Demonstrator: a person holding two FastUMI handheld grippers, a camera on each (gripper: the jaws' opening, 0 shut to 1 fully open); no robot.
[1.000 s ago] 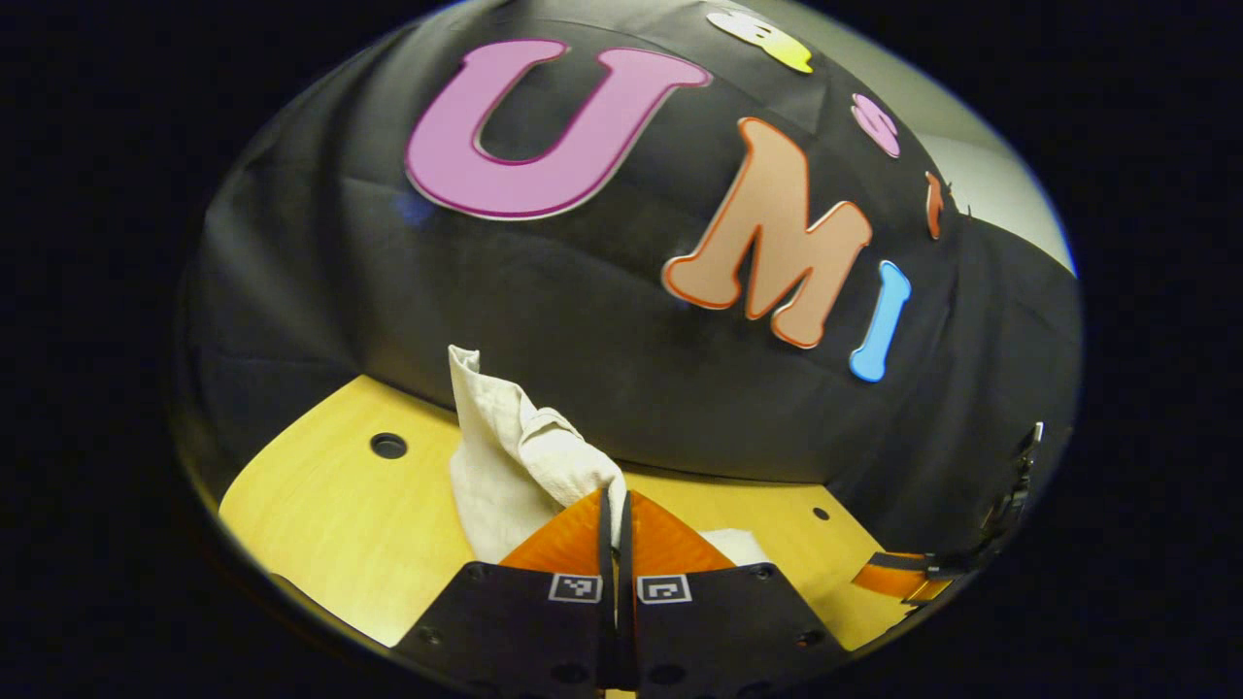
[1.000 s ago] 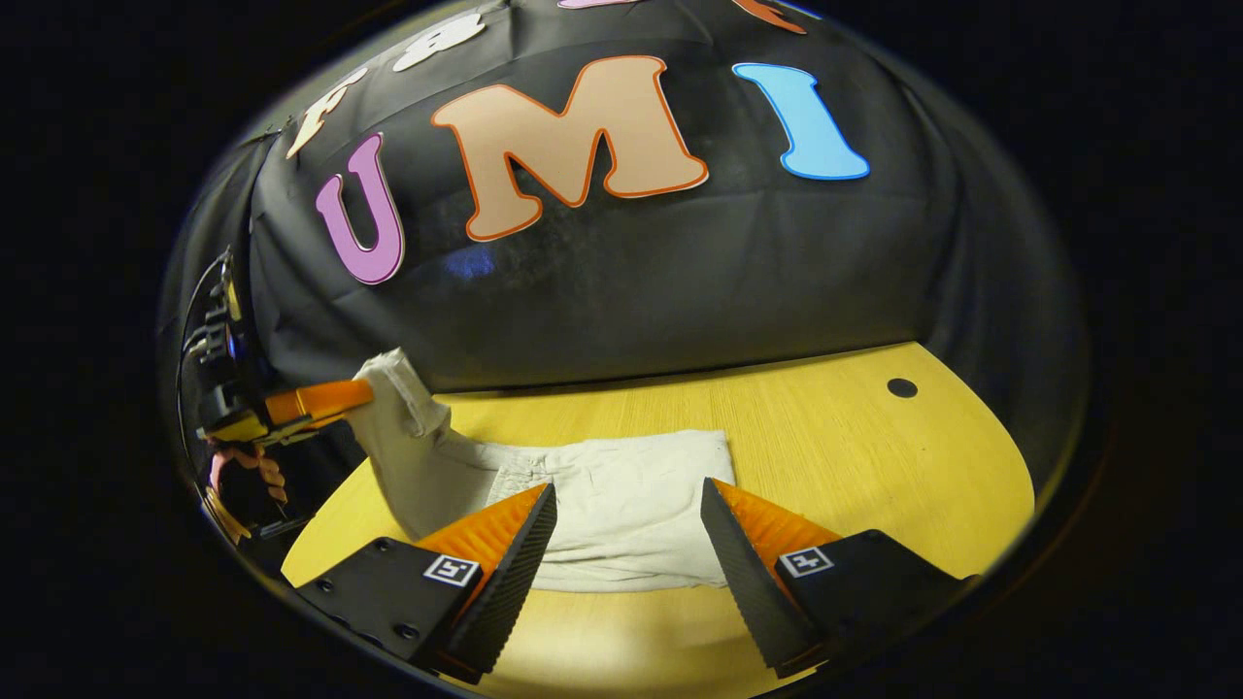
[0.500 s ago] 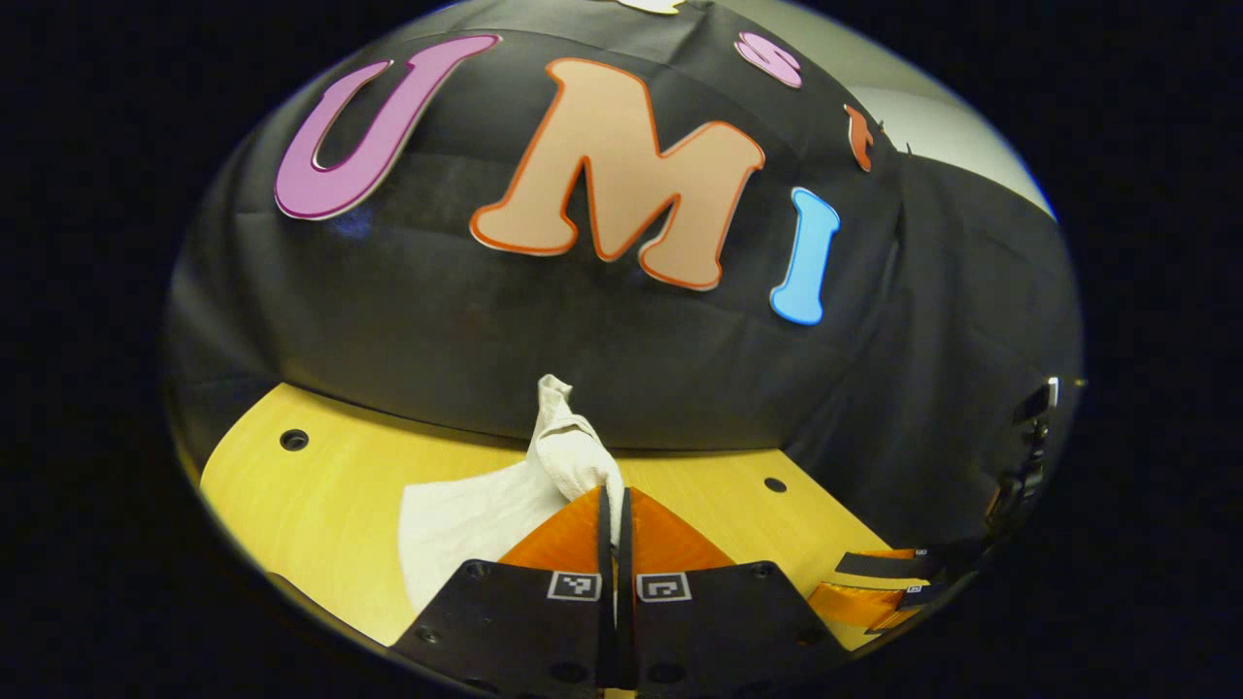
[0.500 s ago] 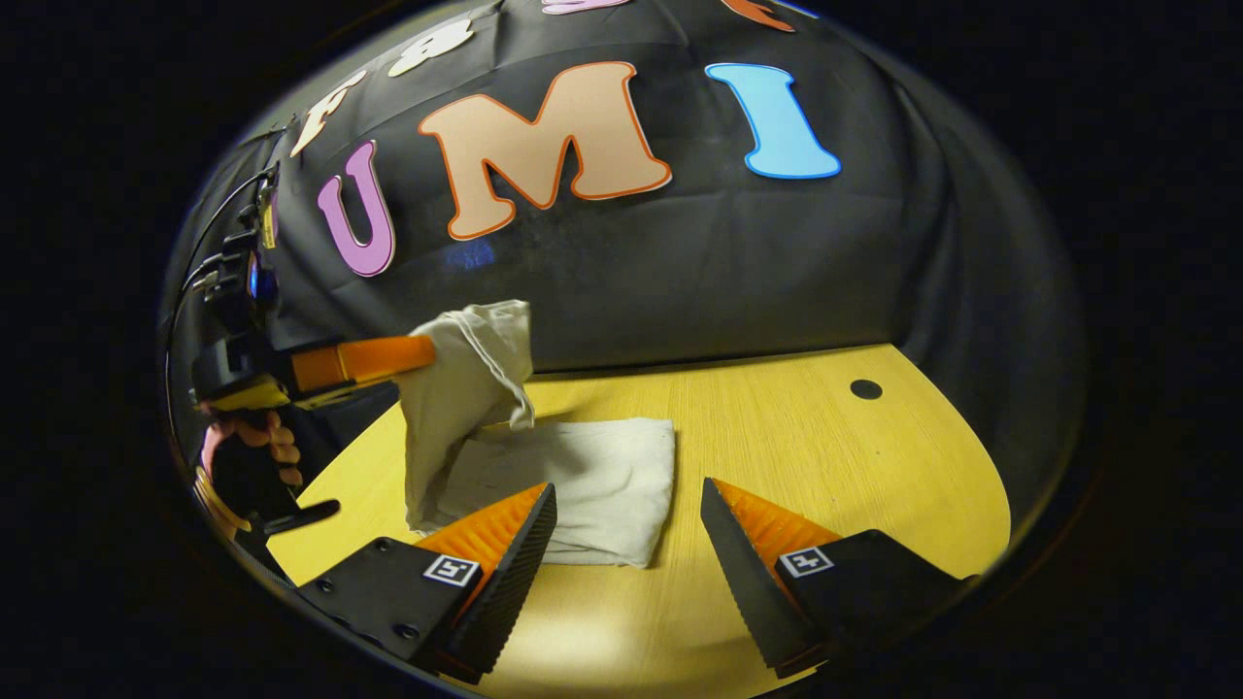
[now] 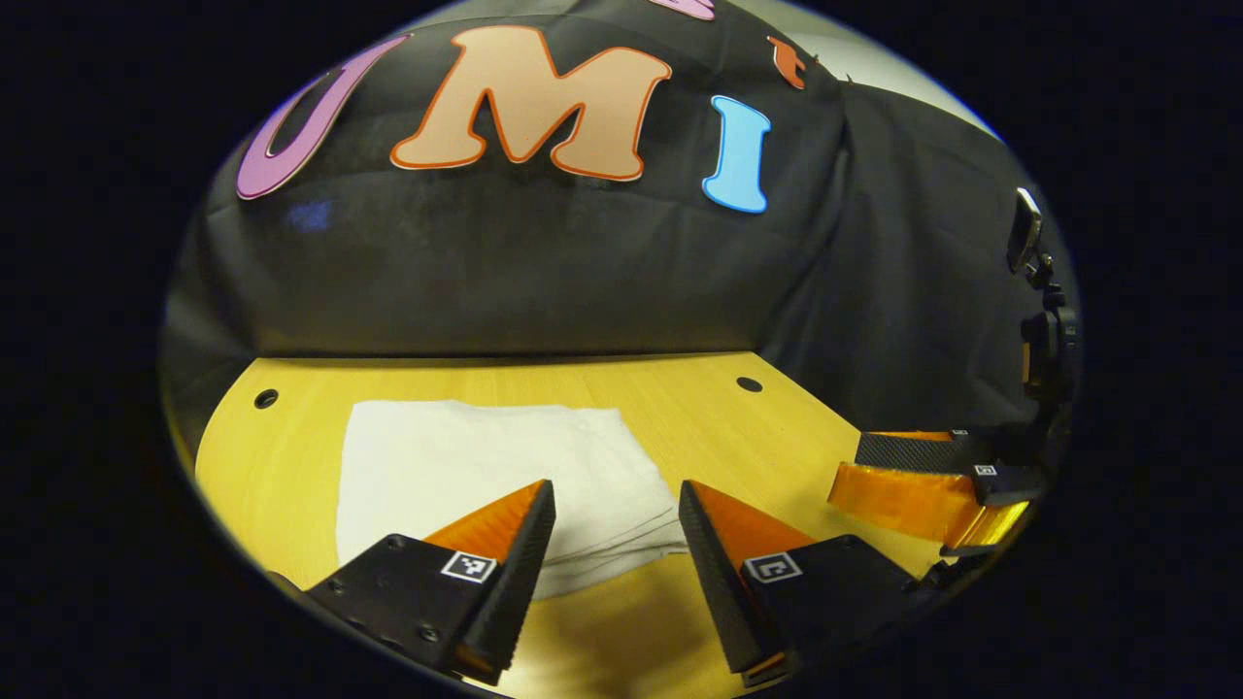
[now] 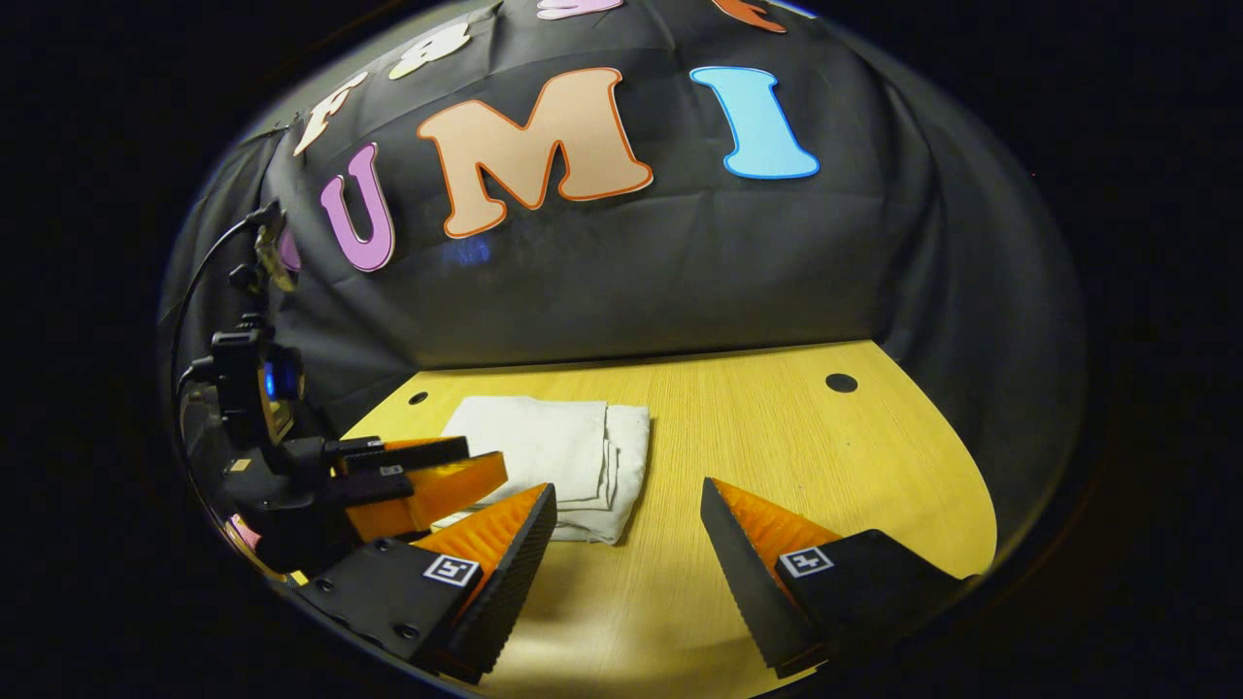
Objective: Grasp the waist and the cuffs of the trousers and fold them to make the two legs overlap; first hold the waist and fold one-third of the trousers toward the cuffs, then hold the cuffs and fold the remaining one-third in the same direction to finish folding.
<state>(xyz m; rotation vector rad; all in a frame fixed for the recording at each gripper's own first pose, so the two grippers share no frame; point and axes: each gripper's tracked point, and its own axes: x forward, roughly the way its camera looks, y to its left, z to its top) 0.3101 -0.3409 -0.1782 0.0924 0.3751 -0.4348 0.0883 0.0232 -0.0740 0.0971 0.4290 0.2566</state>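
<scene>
The cream-white trousers [image 5: 486,471] lie folded into a flat, layered rectangle on the yellow wooden table [image 5: 699,427]. In the left gripper view my left gripper [image 5: 617,510] stands open just in front of the bundle's near edge, with nothing between its fingers. In the right gripper view the same folded trousers [image 6: 558,456] rest left of centre, stacked edges facing right. My right gripper [image 6: 629,510] is open over bare table, just right of the bundle. The left gripper [image 6: 418,476] shows there at the bundle's left side, apart from the cloth. The right gripper [image 5: 923,471] appears at the far right in the left gripper view.
The black booth wall rises right behind the table. Round holes [image 6: 841,382] sit in the tabletop near its back edge, one [image 5: 265,398] at the far left. A hand's fingers [image 6: 241,532] show under the left gripper's body. Bare wood stretches right of the trousers.
My left gripper carried the held end of the trousers over the rest, laid it down, then let go and opened. The trousers went from raised and draped to a flat folded bundle.
</scene>
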